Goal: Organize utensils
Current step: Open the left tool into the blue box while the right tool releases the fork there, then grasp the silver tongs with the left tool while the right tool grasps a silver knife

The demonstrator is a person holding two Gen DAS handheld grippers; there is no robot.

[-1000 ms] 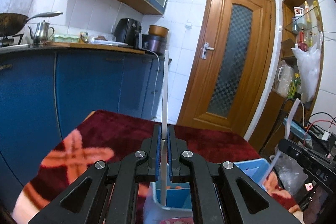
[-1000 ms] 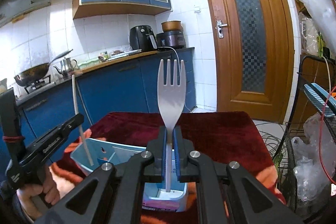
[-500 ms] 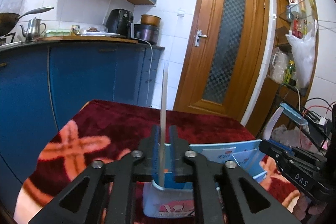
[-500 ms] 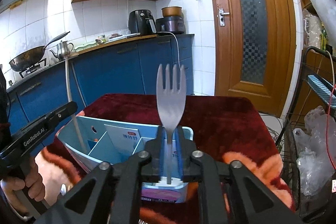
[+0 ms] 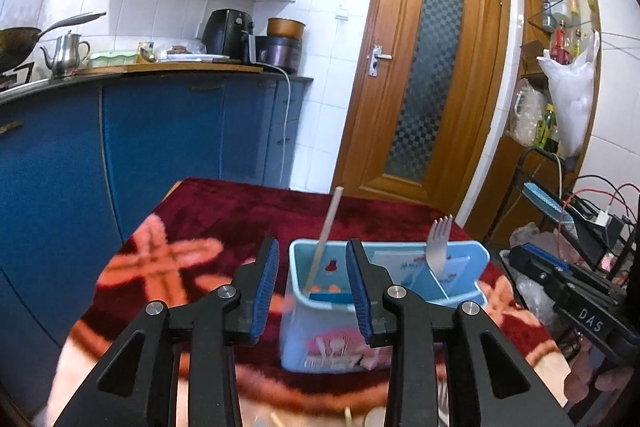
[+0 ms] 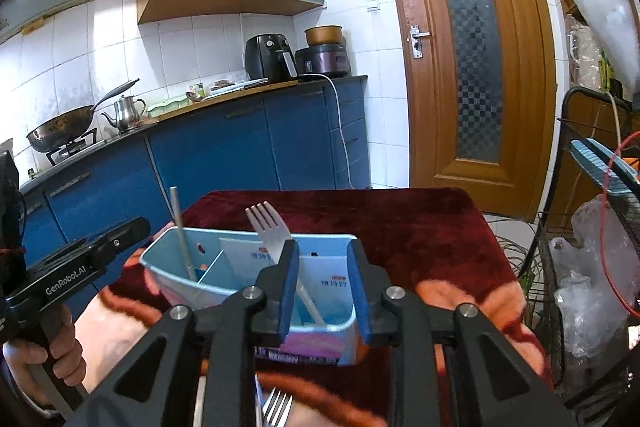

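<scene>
Now standing released in the left compartment of the light-blue plastic divided utensil caddy: thin pale chopstick-like rod, leaning against the back wall, no longer pinched as a second ago. Left gripper having just been opening, blue pads apart, nothing between them but a view of the caddy. Further right, silver metal fork also dropped, tines up, tilting in the right compartment, shaft running down behind the near pad. Right gripper likewise having just been opening, pads clear of the fork handle. Meaning, as a judgement: two utensils sorted, both hands free for the next pick. Lying in front of the caddy on the dark red patterned tablecloth: a second fork, only tines showing, probably next; possibly more pieces at the bottom edge, too blurred to name. Standing in the way: caddy's near wall and the leaning fork, easy to knock while pulling back. At right, wire rack with plastic bags, well apart.
</scene>
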